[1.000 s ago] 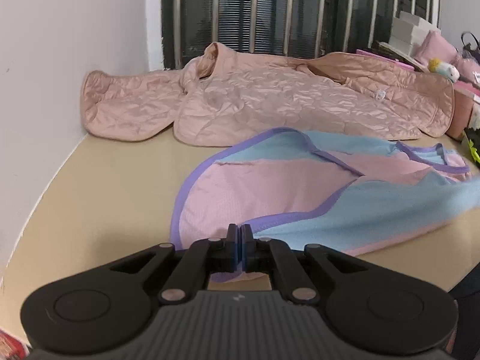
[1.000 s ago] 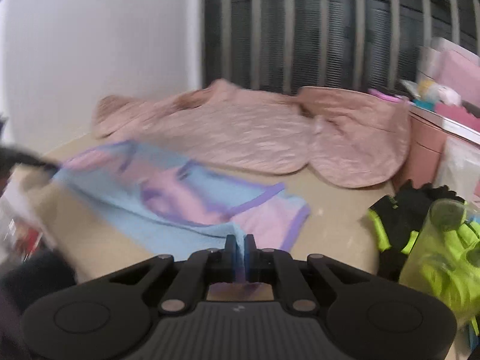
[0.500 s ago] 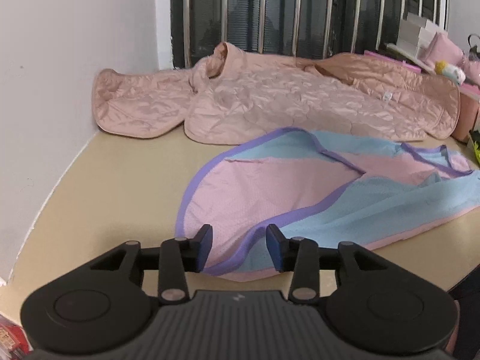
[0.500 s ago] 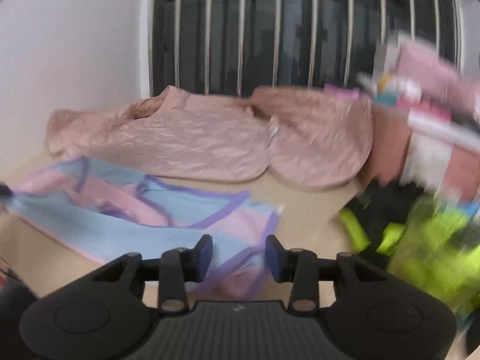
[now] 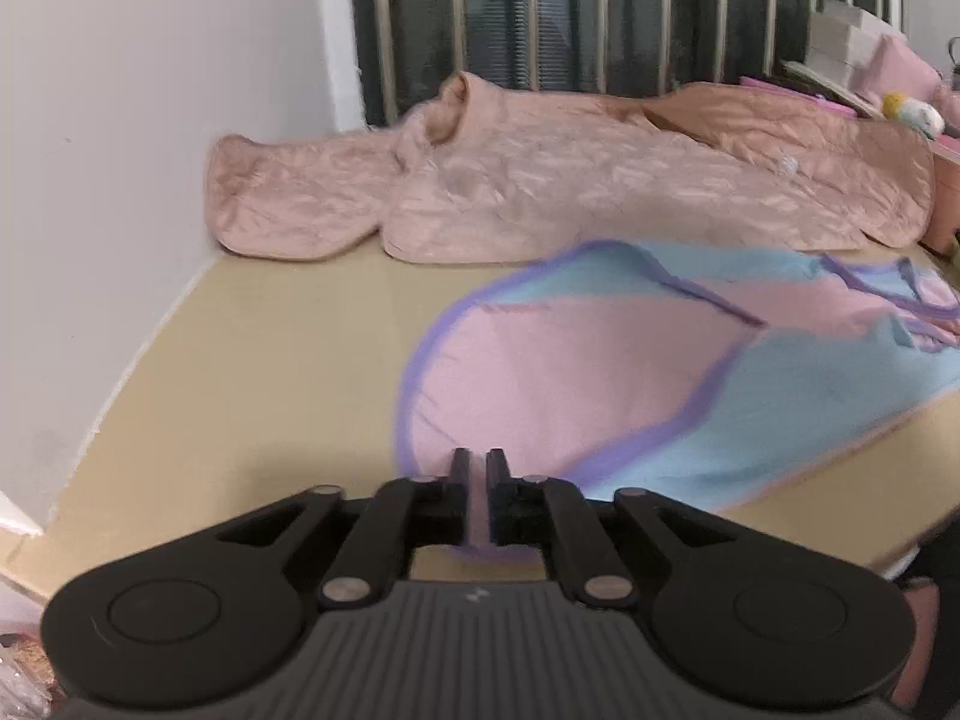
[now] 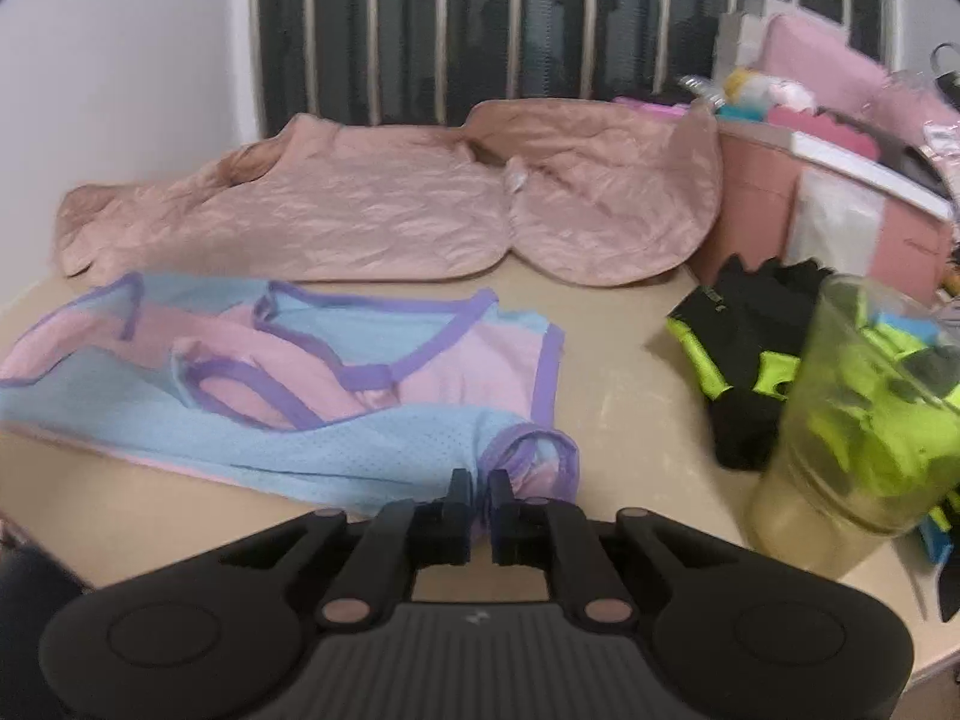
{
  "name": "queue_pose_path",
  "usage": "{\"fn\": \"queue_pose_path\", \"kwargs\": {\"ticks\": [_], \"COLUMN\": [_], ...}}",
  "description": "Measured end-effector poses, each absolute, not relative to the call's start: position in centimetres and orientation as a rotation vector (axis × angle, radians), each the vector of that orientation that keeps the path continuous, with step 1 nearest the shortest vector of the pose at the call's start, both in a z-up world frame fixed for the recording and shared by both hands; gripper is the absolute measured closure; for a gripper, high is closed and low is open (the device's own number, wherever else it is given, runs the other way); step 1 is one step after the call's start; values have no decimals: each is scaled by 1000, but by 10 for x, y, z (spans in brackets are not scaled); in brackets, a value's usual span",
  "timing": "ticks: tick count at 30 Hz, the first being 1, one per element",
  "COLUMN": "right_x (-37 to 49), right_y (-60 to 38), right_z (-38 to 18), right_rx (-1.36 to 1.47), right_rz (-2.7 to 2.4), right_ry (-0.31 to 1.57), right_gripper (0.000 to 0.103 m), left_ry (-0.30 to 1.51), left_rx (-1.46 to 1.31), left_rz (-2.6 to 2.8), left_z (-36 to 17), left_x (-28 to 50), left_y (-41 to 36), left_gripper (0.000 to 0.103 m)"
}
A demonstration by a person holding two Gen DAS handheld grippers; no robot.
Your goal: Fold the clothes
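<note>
A pink and blue mesh vest with purple trim (image 5: 600,372) lies on the beige table (image 5: 270,372). My left gripper (image 5: 478,465) is shut on its near left hem, with pink cloth between the jaws. The vest also shows in the right wrist view (image 6: 336,384), folded over on itself. My right gripper (image 6: 479,487) is shut on its near right corner, where the purple-edged cloth bunches up.
A pink quilted jacket (image 5: 570,180) lies spread at the back by the window bars, also in the right wrist view (image 6: 390,216). Black and neon-yellow clothes (image 6: 744,354), a translucent green cup (image 6: 852,420) and pink boxes (image 6: 840,204) crowd the right side. A white wall (image 5: 120,150) borders the left.
Both grippers were shut a second ago, opened half a second ago, and have closed again on the vest's near edge. The vest lies folded over lengthwise.
</note>
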State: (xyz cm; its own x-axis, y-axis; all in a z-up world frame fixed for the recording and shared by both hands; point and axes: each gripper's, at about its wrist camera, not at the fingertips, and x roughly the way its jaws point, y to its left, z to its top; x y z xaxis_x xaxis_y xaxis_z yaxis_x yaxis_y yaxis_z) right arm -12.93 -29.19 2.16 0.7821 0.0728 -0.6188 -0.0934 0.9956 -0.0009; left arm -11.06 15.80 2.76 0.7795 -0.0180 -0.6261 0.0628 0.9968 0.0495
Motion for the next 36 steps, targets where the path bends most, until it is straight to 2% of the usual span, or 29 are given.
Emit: {"fn": "queue_pose_path", "kwargs": {"ticks": [1, 3, 6, 8, 10, 14, 18, 20, 23, 25, 27, 31, 36], "right_x": [-131, -135, -135, -129, -119, -86, -41, -15, 21, 39, 47, 39, -9], "right_y": [-290, -284, -268, -256, -245, -227, -207, -199, -189, -188, -186, -184, -202], "right_z": [24, 35, 46, 47, 49, 53, 54, 51, 40, 31, 23, 21, 55], "right_rx": [-32, -41, -103, -112, -114, -73, 29, 70, 127, 177, 198, 166, 155], "right_rz": [90, 111, 123, 152, 176, 240, 366, 366, 355, 364, 352, 335, 354], "right_ry": [649, 597, 541, 536, 533, 530, 570, 603, 692, 755, 791, 769, 618], "right_gripper": [92, 81, 77, 77, 76, 69, 69, 70, 70, 72, 99, 100, 101], "left_ry": [661, 640, 621, 609, 599, 684, 780, 825, 877, 879, 856, 784, 690], "left_rx": [46, 22, 37, 41, 33, -50, -149, -235, -349, -401, -410, -402, -441], "left_rz": [-53, -58, -72, -77, -83, -160, -162, -154, -141, -151, -164, -151, -171], "left_z": [32, 40, 48, 54, 62, 62, 47, 38, 27, 22, 22, 31, 48], "left_x": [-112, -112, -103, -89, -71, -17, 37, 57, 77, 84, 83, 61, -10], "left_y": [160, 161, 153, 145, 136, 115, 94, 93, 95, 97, 95, 91, 94], "left_gripper": [80, 69, 68, 64, 52, 52, 52, 55, 75, 101, 102, 103, 103]}}
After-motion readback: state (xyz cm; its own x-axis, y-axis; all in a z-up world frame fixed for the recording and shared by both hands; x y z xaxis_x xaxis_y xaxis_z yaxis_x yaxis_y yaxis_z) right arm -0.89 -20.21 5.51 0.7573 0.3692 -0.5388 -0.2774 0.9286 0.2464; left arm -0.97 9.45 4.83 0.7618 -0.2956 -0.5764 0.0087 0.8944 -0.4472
